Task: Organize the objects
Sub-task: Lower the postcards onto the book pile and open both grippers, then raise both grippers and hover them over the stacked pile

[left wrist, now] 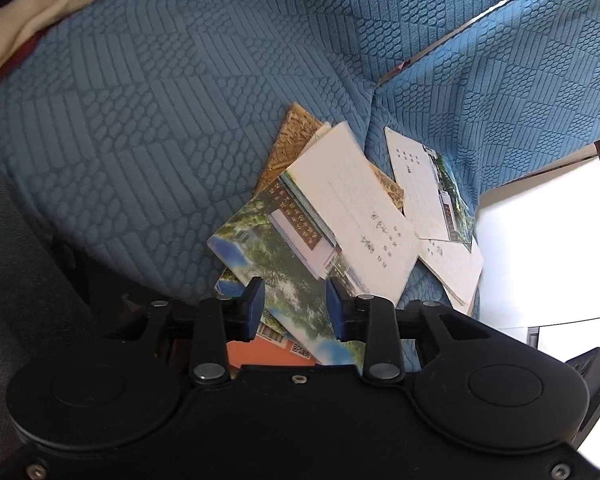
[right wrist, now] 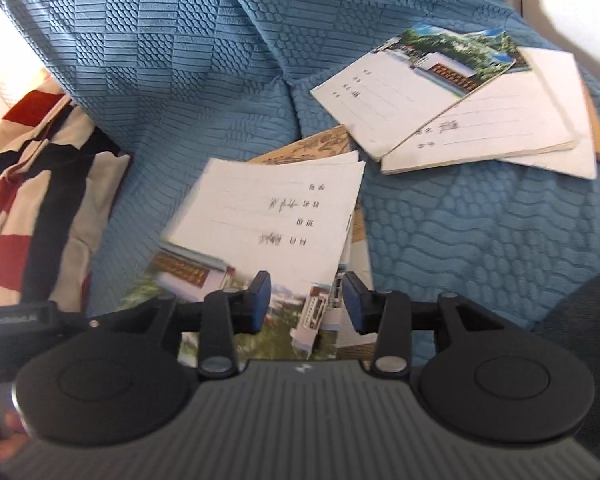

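Note:
Several thin exercise books with white and photo-printed covers lie scattered on a blue quilted sofa cover (left wrist: 148, 128). A near heap (left wrist: 300, 236) lies right in front of my left gripper (left wrist: 295, 304), which is open and empty just above its lower edge. A second small pile (left wrist: 436, 204) lies to the right. In the right wrist view the near heap (right wrist: 268, 216) sits just ahead of my right gripper (right wrist: 306, 300), which is open and empty. The second pile (right wrist: 452, 108) lies further off at upper right. A brown patterned book (left wrist: 296, 136) pokes out under the near heap.
A red, black and cream striped cloth bag (right wrist: 32, 184) rests on the sofa at the left. An orange book (left wrist: 268, 354) shows under the left gripper. A white surface (left wrist: 548, 248) lies beyond the sofa edge at the right. Cream fabric (left wrist: 48, 0) lies at upper left.

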Demonstrator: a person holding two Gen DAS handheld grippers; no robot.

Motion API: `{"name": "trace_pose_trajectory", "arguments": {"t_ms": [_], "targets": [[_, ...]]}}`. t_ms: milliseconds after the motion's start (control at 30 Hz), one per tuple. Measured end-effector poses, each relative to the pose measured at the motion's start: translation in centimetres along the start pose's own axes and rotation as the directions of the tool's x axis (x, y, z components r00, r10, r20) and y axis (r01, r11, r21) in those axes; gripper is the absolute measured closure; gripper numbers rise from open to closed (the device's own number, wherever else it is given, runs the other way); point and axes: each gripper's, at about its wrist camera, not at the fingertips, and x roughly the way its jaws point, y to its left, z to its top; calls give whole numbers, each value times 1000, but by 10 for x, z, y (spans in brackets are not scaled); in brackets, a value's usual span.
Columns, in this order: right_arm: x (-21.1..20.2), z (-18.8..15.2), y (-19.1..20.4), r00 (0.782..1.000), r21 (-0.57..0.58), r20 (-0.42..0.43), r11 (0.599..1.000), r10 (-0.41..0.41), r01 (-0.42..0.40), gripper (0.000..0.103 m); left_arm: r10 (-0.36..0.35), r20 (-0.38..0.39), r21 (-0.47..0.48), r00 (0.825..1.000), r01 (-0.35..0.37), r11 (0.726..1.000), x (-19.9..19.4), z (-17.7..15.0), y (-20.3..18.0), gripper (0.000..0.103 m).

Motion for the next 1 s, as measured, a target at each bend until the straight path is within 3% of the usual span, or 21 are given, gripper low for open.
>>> {"name": "trace_pose_trajectory", "arguments": {"t_ms": [300, 633, 733, 1000], "targets": [[-49, 12, 26, 991, -133, 135, 991, -1, 19, 60, -12, 91, 106, 996, 2, 994, -33, 3, -27, 73], [-99, 20, 54, 962, -227, 269, 974, 51, 12, 57, -60, 213, 253, 975, 4, 968, -71, -2, -76, 72], [-100, 17, 52, 957, -226, 286, 974, 51, 16, 56, -65, 213, 264, 975, 6, 964, -71, -2, -77, 72], [-71, 4, 37, 970, -186, 241, 981, -9, 55, 56, -17, 159, 232, 987, -21, 973, -36, 12, -46, 68]]}}
